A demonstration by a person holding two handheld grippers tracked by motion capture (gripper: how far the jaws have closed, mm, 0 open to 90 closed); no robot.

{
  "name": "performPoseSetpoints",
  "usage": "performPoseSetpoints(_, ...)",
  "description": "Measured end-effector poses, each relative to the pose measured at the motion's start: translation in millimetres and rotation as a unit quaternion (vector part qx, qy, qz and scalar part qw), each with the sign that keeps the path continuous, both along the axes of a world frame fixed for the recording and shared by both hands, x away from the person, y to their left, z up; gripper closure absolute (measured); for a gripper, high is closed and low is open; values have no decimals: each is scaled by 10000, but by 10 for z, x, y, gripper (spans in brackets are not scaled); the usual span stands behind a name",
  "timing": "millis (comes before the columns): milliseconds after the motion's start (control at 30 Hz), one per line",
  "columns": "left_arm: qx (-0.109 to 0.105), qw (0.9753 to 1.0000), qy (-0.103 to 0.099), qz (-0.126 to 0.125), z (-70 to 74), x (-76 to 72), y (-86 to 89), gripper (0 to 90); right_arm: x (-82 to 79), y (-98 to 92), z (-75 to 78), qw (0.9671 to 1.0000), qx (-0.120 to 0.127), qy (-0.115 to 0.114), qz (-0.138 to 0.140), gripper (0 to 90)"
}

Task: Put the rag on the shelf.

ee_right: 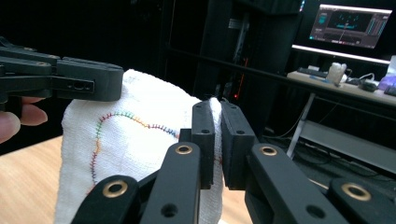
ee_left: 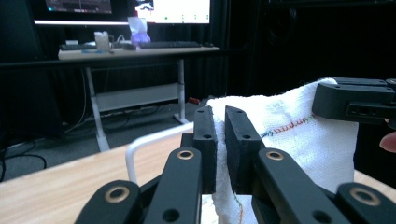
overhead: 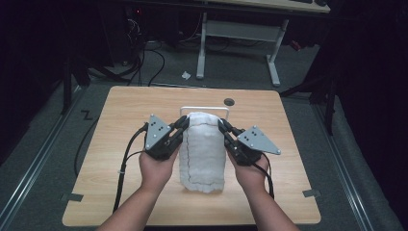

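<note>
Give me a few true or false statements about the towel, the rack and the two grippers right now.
1. The white towel hangs over a white rack. True.
2. The left gripper is open and clear of the towel. False: it is shut on the towel's edge.
3. The right gripper pinches the towel's other top corner. True.
4. The towel lies flat on the floor. False: it is on the wooden table.

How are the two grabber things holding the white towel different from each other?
The left gripper pinches the white towel's left top corner, while the right gripper pinches its right top corner. The left gripper's grey plate points up and away, and the right gripper's grey plate points out to the right. Both are black, hand-held, and shut on the towel.
</note>
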State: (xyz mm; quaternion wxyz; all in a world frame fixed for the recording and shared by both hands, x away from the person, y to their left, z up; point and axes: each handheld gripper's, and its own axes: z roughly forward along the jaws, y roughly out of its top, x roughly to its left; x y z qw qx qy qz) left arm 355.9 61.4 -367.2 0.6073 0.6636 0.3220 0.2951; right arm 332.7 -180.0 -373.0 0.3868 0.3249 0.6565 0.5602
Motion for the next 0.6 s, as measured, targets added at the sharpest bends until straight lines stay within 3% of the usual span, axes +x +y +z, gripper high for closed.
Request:
performPoseSetpoints(300, -13, 9998, -169, 58, 185, 78, 5, 838, 72, -26, 231, 9998, 89, -171, -5, 855)
performPoseSetpoints(600, 50, 9998, -200, 11, 260, 135, -10, 839, 115, -62, 327, 9998, 96, -197, -20, 856)
